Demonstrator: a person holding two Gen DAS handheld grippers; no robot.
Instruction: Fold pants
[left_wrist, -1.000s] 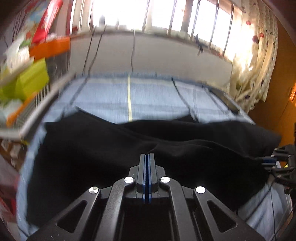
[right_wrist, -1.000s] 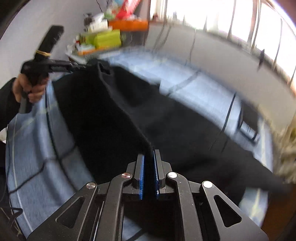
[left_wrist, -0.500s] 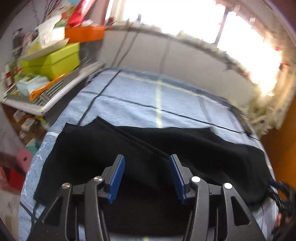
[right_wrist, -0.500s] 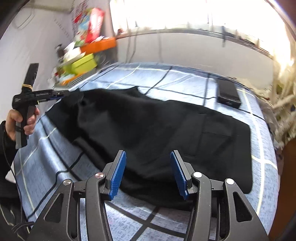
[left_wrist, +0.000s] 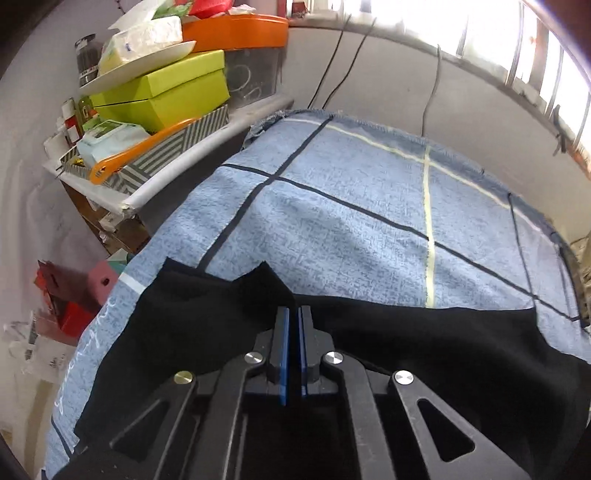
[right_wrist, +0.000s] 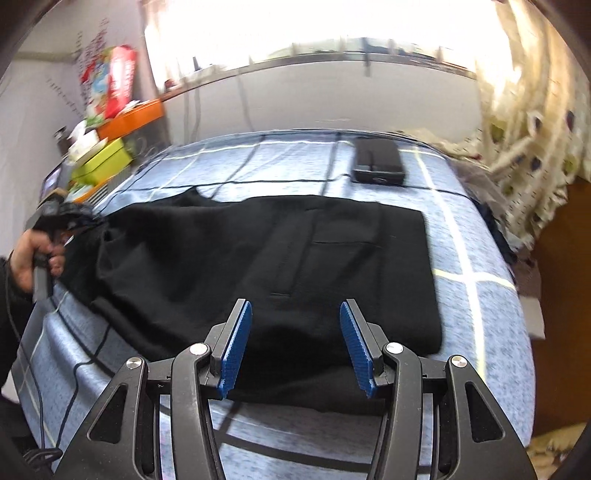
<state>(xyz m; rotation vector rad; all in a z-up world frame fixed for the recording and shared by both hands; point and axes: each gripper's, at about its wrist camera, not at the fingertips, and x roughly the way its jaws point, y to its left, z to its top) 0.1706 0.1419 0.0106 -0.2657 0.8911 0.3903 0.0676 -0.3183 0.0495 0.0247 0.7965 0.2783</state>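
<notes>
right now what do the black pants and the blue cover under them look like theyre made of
Pants: soft matte black woven or knit cloth, no sheen; it peaks into a limp fold where the left tongs pinch it. Cover: light blue, nubby and towel-like, with dark and pale grid lines and a frayed far edge; likely cotton terry.

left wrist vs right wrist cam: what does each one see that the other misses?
Only the left wrist view shows the left gripper up close, its fingers shut on a pinched peak of the black pants, and the orange-handled tool on the shelf.

Only the right wrist view shows the right gripper open above the pants' near edge, the pocket seam, the black case at the far side of the bed, the curtain, and the person's left hand.

Both show the pants, the blue checked bedspread and the green box.
</notes>
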